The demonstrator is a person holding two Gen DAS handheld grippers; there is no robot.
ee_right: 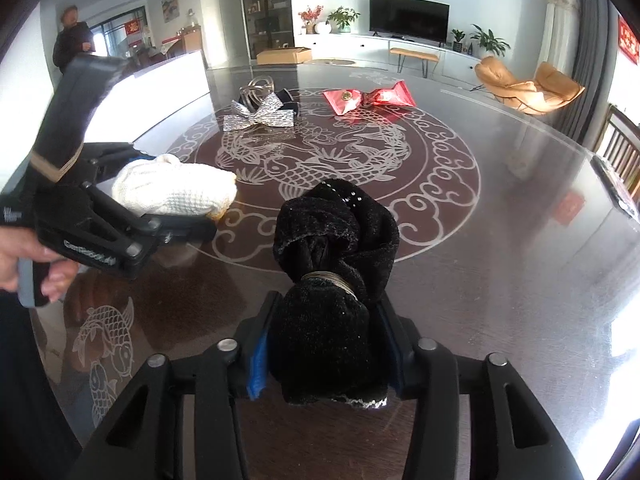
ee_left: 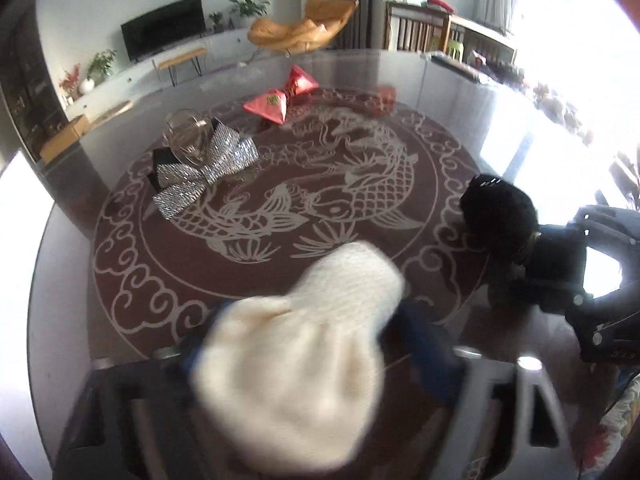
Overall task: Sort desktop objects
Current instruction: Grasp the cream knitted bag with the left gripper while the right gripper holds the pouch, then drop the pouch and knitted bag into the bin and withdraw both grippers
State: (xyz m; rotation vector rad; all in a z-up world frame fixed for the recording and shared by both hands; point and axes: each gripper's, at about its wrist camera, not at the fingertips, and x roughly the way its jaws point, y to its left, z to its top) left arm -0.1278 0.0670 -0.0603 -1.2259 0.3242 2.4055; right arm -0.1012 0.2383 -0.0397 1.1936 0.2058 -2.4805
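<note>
The left tool (ee_right: 188, 216) enters the right wrist view from 9 o'clock, held by a hand (ee_right: 36, 264) at the edge, and it points down at a slant over the worktop (ee_right: 500, 280). Its fingers are clenched on a white knit piece (ee_left: 296, 344), soft and ribbed, which bulges out between the blue pads (ee_left: 424, 344). In its own view this piece is blurred and fills the 6 o'clock part.

The right tool (ee_right: 324, 344) also slants down toward the worktop. Its fingers grasp a black velvet bow (ee_right: 332, 280) at the lower half; a metal band ties the middle, and small shiny dots sit on the upper fold. The bow stands up from the pads, above the glossy surface with the fish pattern.

Toward 12 o'clock in the right wrist view, well apart from both tools, a silver bow (ee_right: 264, 118) lies on the worktop with a clear clip (ee_right: 258, 88) behind it. A red packet (ee_right: 368, 100) lies near 1 o'clock.
</note>
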